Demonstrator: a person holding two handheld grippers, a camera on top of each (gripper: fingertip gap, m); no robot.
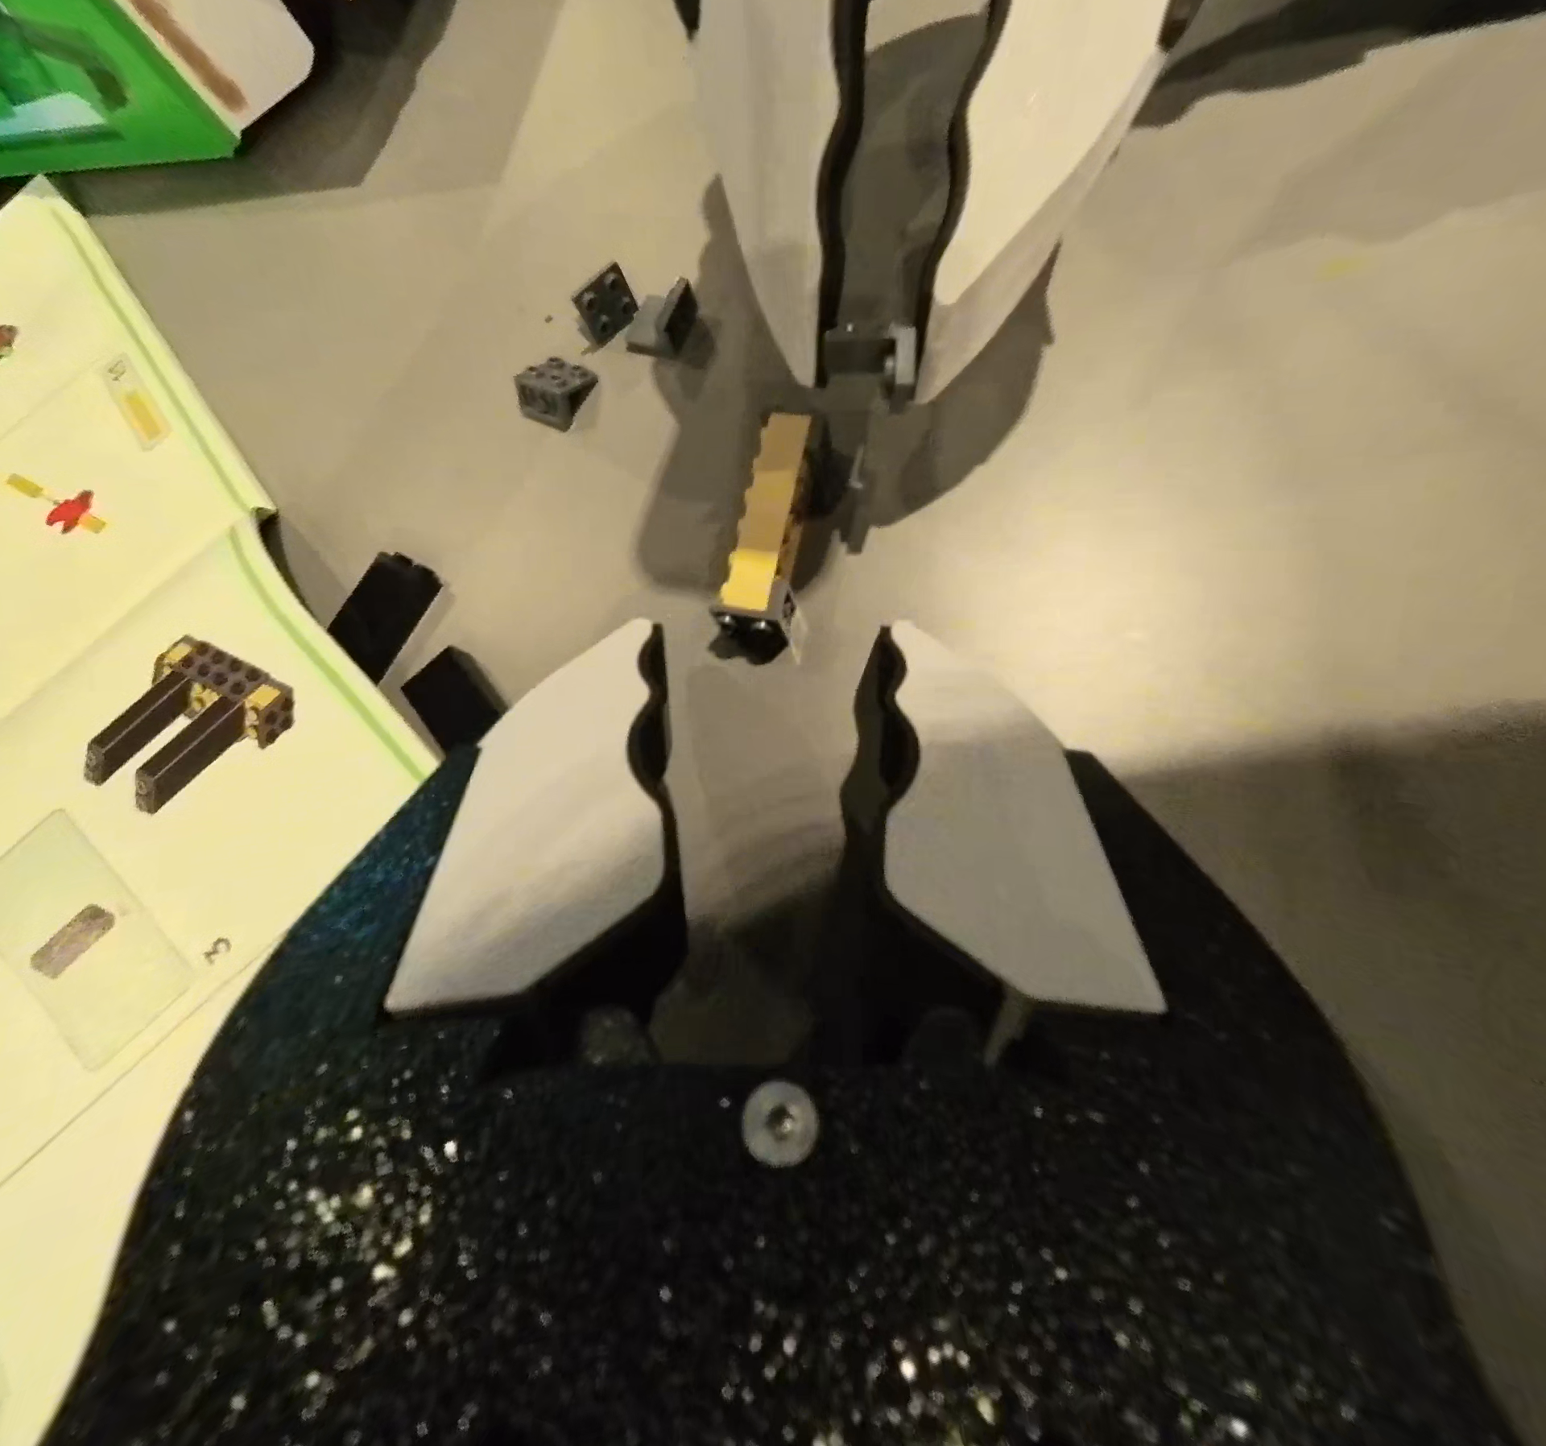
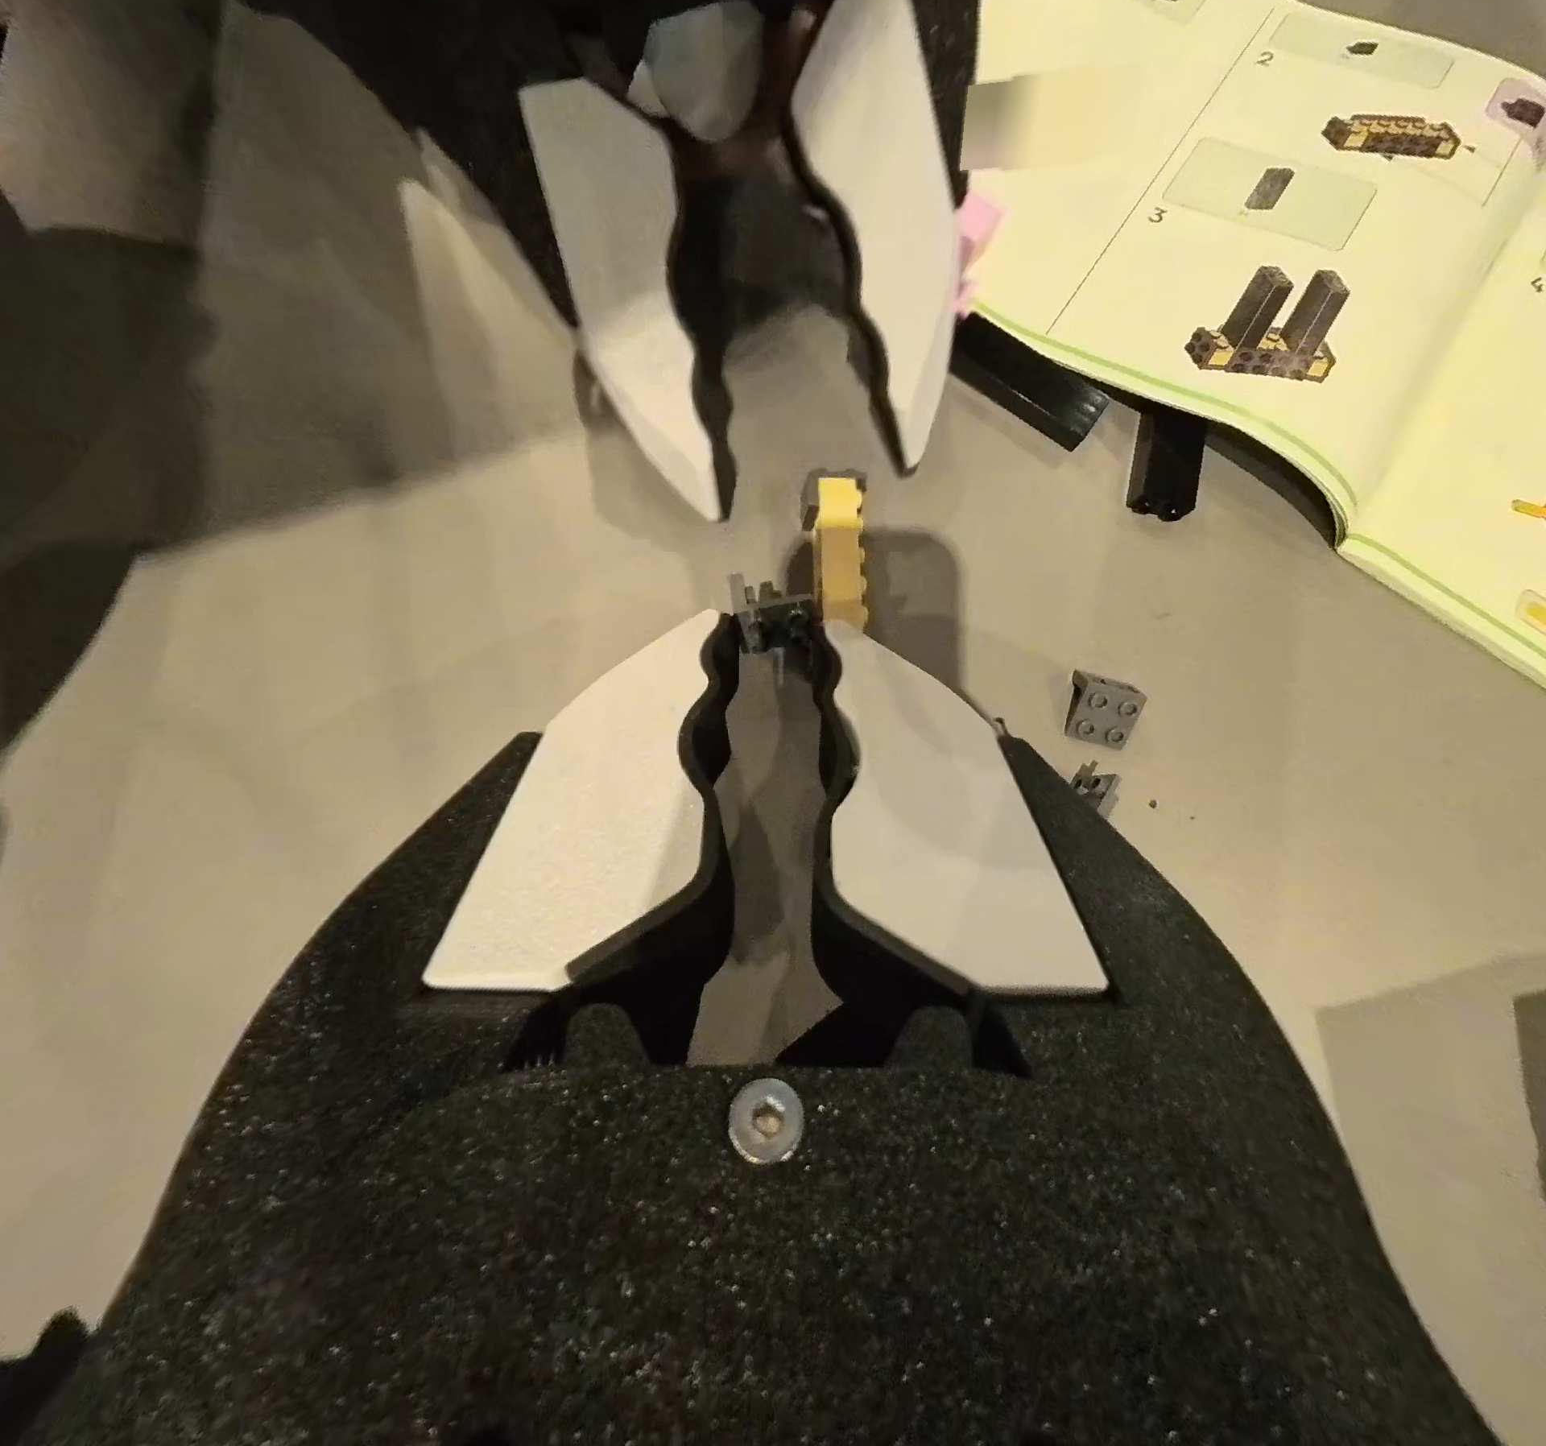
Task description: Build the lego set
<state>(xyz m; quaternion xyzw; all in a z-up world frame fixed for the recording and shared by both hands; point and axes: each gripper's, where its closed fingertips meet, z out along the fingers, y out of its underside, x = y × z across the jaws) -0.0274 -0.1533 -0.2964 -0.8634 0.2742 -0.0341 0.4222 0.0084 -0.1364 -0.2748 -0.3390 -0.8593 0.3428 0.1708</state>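
Note:
A tan brick assembly (image 1: 774, 502) with dark grey bricks under it lies on the grey table. My left gripper (image 1: 774, 632) is open, and its fingertips flank the assembly's near end without touching it. My right gripper (image 2: 774, 603) is shut on a small grey bracket piece (image 2: 765, 611) and holds it at the assembly's (image 2: 841, 561) other end, close beside it. In the left wrist view the right gripper (image 1: 866, 373) comes in from the top with the grey piece (image 1: 853, 356). In the right wrist view the left gripper (image 2: 811, 486) comes in from the top, open.
Three loose dark grey pieces (image 1: 604, 302) lie left of the assembly. Two long black bricks (image 1: 389, 611) lie by the open instruction booklet (image 1: 125, 653). A green box (image 1: 100, 67) stands at the far left. A grey plate (image 2: 1104, 716) lies right of my right gripper.

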